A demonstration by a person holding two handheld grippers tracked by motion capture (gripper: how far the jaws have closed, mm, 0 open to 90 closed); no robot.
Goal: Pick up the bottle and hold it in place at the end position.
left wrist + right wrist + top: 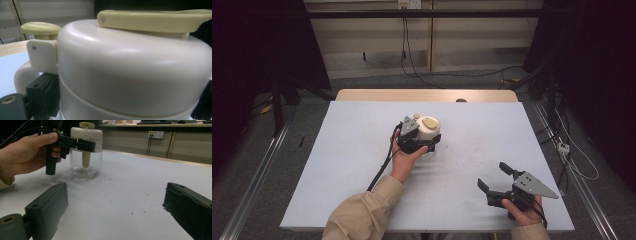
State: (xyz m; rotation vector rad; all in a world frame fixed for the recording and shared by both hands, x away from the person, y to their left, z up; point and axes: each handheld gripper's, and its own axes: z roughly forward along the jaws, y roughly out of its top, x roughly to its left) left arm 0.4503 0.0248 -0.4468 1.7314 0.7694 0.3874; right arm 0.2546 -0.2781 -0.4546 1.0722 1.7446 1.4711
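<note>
Your left tool (428, 142) is closed around the cream lid (130, 67) of the glass jar (85, 166): one jaw sits at the lid's left flank by the handle bracket, the other at its right edge, both against it as far as the left gripper view shows. The jar stands on the surface (352, 165) a little beyond centre, upright, clear glass body below, cream top with a yellowish lever (155, 21) and a yellowish knob (40, 28) above.

Your right tool (498, 181) is wide open and holds nothing, parked low near the front right edge of the surface, well apart from the jar, pointing toward it.

Step in hand, as I read it: securing the jar top with the left. Next move probably calls for either a twist or lift of the lid, or bringing the right tool in to steady the glass body or press the lever. If the lid is to come off, the glass needs holding; nothing holds it now.

Hard to make out:
- True contact pressure on the lid; the right jaw is cut off at the frame edge.
- A pale part hangs inside the glass; what it is, unclear.
- Whether the lid threads or clips.
- Small dark specks on the surface, unidentifiable.
</note>
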